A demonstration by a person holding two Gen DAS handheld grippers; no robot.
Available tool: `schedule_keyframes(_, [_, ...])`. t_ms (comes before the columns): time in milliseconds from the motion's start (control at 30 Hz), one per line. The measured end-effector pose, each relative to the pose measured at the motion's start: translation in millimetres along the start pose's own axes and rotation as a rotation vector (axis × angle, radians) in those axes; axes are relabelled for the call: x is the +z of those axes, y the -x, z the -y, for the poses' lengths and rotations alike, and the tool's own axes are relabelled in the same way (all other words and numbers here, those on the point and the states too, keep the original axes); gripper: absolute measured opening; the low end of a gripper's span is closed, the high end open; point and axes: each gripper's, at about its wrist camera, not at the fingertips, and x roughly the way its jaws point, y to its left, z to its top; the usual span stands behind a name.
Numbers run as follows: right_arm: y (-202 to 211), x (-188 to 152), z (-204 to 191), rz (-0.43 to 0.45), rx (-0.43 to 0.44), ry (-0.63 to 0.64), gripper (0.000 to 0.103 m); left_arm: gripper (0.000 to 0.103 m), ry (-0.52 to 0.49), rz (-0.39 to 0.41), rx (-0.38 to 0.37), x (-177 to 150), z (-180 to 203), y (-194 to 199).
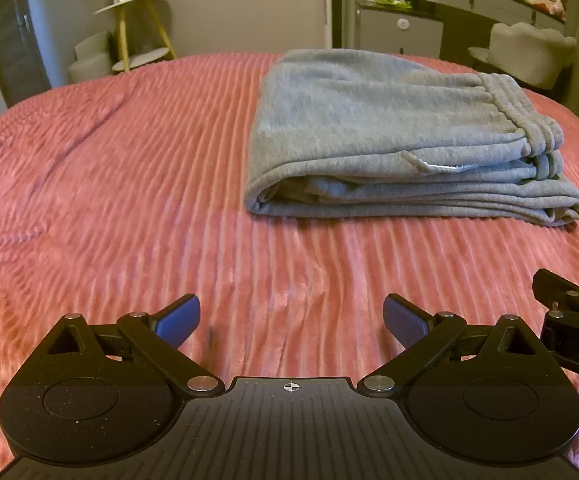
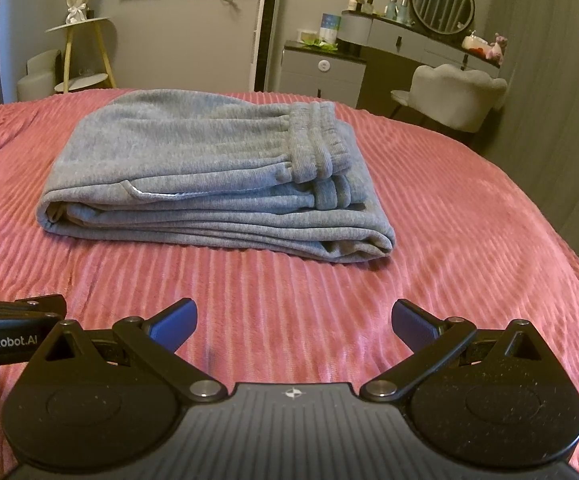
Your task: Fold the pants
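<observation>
From the left wrist camera, the left gripper (image 1: 291, 322) hangs low over the near part of the pink bedspread (image 1: 129, 200), its blue fingers (image 1: 179, 320) spread wide with nothing between them. The grey pants (image 1: 405, 136) lie farther off and to the right, well apart from the fingers, already stacked in a thick, flat bundle with the ribbed waistband (image 1: 525, 116) on top at the right end and the rounded fold at the left. At the right edge a piece of the other tool's black body pokes in, so the two grippers sit just beside each other.

From the right wrist camera, the right gripper (image 2: 293, 322) is likewise opened wide and empty, hovering above the bedspread (image 2: 469, 240) near the front. The pants (image 2: 209, 172) rest ahead and slightly left, waistband (image 2: 317, 140) uppermost at the right, layers piled evenly. Beyond the bed stand a dressing table (image 2: 409, 44) with a round mirror (image 2: 441, 2), a pale chair (image 2: 453, 92) and a small side table (image 2: 85, 40).

With both tools empty and clear of the bundle, the folding looks finished; the distance likely serves to leave the stack undisturbed.
</observation>
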Motion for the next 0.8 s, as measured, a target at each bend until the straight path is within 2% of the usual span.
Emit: schedule_keyframes(800, [-2.0, -1.4, -1.9, -0.002, -0.002, 0.017, 0.103, 0.101, -0.014, -0.021, -0.01, -0.7, 1.5, -4.3])
